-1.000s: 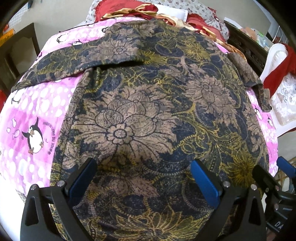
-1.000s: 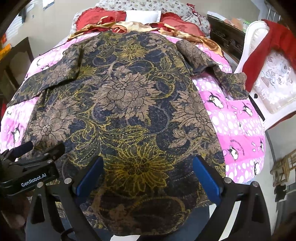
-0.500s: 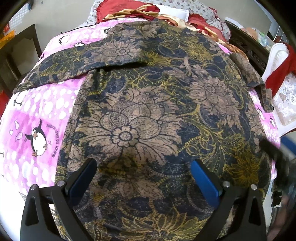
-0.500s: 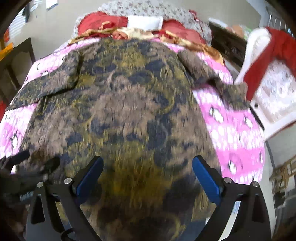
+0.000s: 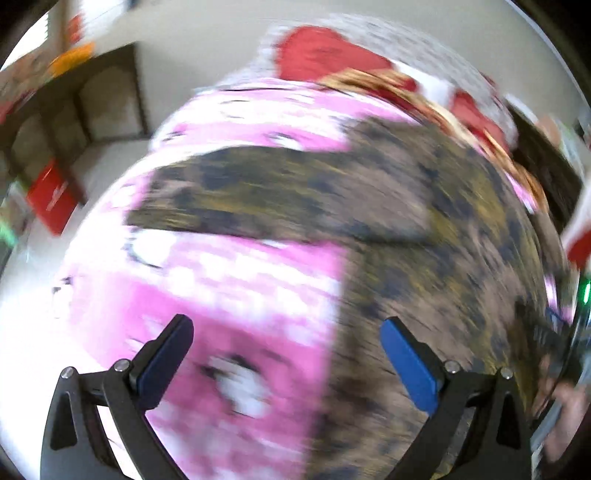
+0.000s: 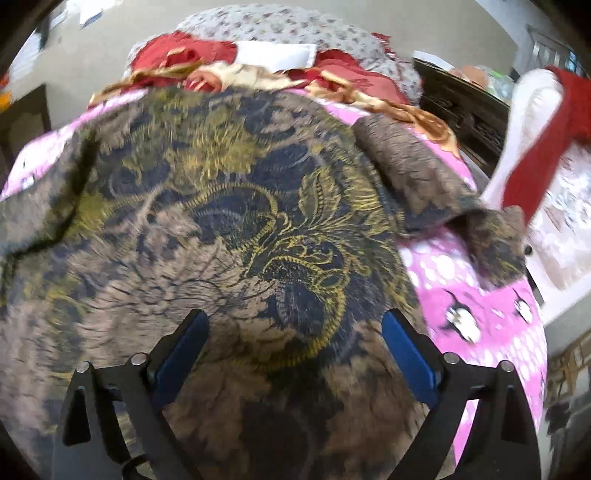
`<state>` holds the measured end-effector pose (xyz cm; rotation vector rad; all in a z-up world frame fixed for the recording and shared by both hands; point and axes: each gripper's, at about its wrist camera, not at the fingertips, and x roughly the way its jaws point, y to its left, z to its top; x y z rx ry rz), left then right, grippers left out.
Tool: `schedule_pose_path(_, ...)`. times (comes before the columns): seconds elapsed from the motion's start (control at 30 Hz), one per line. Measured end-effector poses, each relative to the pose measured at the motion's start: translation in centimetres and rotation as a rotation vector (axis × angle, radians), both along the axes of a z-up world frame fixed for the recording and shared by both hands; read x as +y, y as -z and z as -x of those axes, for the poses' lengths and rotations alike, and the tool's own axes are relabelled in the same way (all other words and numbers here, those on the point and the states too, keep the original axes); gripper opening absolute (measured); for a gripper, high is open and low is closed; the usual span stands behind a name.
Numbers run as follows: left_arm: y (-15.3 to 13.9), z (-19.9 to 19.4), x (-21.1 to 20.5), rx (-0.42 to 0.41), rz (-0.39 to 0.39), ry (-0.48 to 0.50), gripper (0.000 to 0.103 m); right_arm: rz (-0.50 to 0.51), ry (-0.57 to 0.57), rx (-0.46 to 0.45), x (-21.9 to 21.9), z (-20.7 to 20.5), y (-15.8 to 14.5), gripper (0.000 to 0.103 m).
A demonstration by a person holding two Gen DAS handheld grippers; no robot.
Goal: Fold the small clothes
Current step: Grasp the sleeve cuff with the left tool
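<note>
Jaws on both grippers are standing wide apart with nothing between the blue pads: the left gripper [image 5: 286, 354] is hanging over the boundary where the garment's side edge meets the pink penguin bedspread [image 5: 236, 295], and the right gripper [image 6: 295, 343] is hanging over the middle of the garment. Lying flat on the bed is a long-sleeved garment [image 6: 236, 221] in a dark blue, brown and gold floral print, its long axis running away from the cameras toward the head of the bed, hem end nearest the grippers and collar end toward the pillows. One sleeve [image 5: 258, 192] is stretching out sideways to the left across the bedspread; the other sleeve [image 6: 436, 192] is angling out to the right, its cuff end rumpled near the bed's edge. The left wrist view is heavily smeared by motion, so the print, the penguin figures and the objects at the right rim are hard to make out; the hem is being cut off by the bottom of both views. Beyond the garment, red and gold cloths [image 6: 207, 62] and a floral pillow [image 6: 295, 26] are piling at the head of the bed. A white chair [image 6: 535, 122] draped with red fabric is standing to the right, dark wooden furniture [image 5: 81, 107] to the left, against pale walls.
</note>
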<state>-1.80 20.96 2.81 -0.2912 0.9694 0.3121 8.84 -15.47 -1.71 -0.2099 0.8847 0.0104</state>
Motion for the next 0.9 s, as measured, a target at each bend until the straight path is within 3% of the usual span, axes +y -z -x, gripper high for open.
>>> schedule_pose_path(0.07, -0.3, 0.2, 3.5, -0.014, 0.029, -0.045, 0.103, -0.049, 0.005, 0.024, -0.5, -0.4, 0.9, 0.092)
schedule_pose_path(0.13, -0.6, 0.3, 7.6, -0.041, 0.110, -0.094, 0.103, -0.086, 0.013, 0.018, -1.1, -0.3, 1.0, 0.093)
schedule_pose_path(0.33, 2.5, -0.9, 16.1, -0.120, 0.621, -0.196, 0.103, -0.094, 0.015, -0.008, -1.1, 0.0, 1.2, 0.095)
schedule_pose_path(0.43, 4.3, -1.8, 17.5, -0.139, 0.781, -0.252, 0.102, -0.096, 0.017, -0.009, -1.2, 0.2, 1.2, 0.096)
schedule_pose_path(0.57, 5.3, -2.6, 19.1, -0.198, 0.913, -0.316, 0.102, -0.094, 0.017, -0.009, -1.1, 0.1, 1.2, 0.096)
schedule_pose_path(0.63, 5.0, -3.2, 19.5, -0.225, 0.945, -0.290, 0.097, -0.093, 0.017, -0.009, -1.2, 0.0, 1.2, 0.096)
schedule_pose_path(0.7, 4.5, -4.1, 19.5, -0.228, 0.974, -0.238, 0.060, -0.091, 0.017, -0.010, -1.1, 0.1, 1.2, 0.096)
schedule_pose_path(0.73, 4.6, -4.5, 19.3, -0.223, 0.985, -0.223, 0.056, -0.090, 0.017, -0.010, -1.2, 0.1, 1.2, 0.096)
schedule_pose_path(0.9, 5.7, -4.3, 19.4, -0.191, 0.994, -0.239, 0.060, -0.090, 0.018, -0.010, -1.1, 0.1, 1.2, 0.096)
